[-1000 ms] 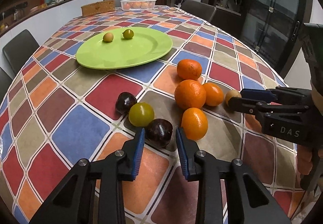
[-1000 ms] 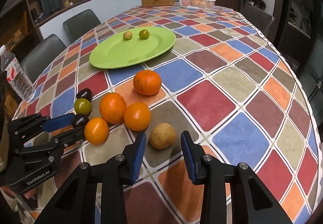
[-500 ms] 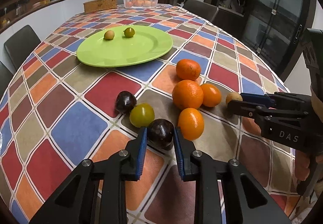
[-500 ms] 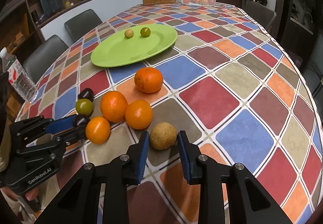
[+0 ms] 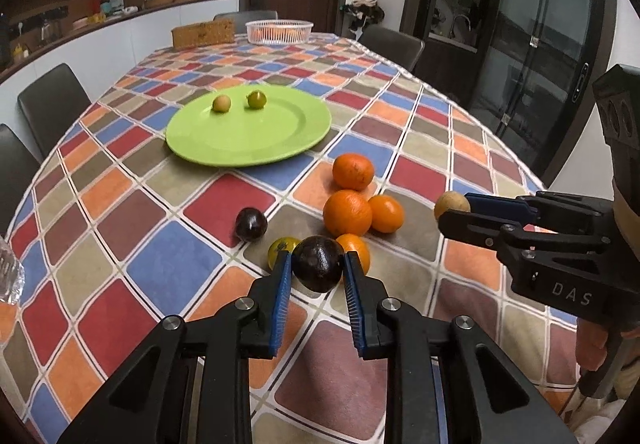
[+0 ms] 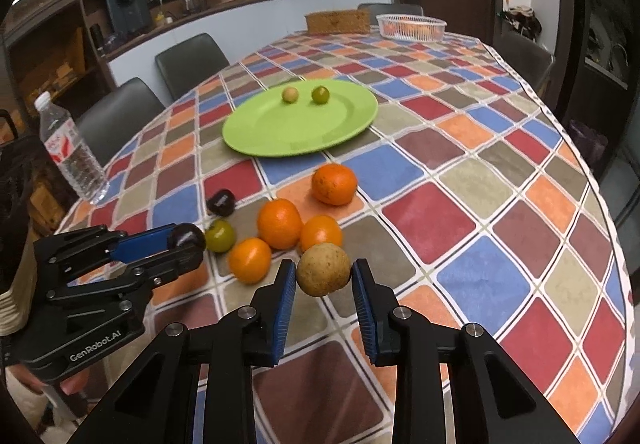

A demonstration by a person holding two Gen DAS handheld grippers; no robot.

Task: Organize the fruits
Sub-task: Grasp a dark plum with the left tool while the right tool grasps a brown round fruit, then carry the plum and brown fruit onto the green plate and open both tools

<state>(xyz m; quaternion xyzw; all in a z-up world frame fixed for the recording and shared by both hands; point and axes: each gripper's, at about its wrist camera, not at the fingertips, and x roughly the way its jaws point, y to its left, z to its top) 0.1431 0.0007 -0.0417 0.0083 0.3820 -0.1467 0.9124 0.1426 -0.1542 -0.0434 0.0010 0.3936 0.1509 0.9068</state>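
My left gripper (image 5: pixel 316 264) is shut on a dark purple plum (image 5: pixel 318 263) and holds it above the table. My right gripper (image 6: pixel 323 276) is shut on a tan round fruit (image 6: pixel 323 274), also lifted. Both show in the other view: the left gripper (image 6: pixel 186 244) and the right gripper (image 5: pixel 454 209). On the checkered tablecloth lie several oranges (image 5: pixel 347 212), a green fruit (image 5: pixel 280 248) and a second dark plum (image 5: pixel 251 224). The green plate (image 5: pixel 248 139) farther back holds two small fruits (image 5: pixel 221 103).
A water bottle (image 6: pixel 72 153) stands at the table's left edge. A white basket (image 5: pixel 279 31) and a brown box (image 5: pixel 203 33) sit at the far end. Dark chairs surround the table.
Both grippers closed on their fruits and lifted them off the tablecloth: the left on the plum, the right on the tan fruit.
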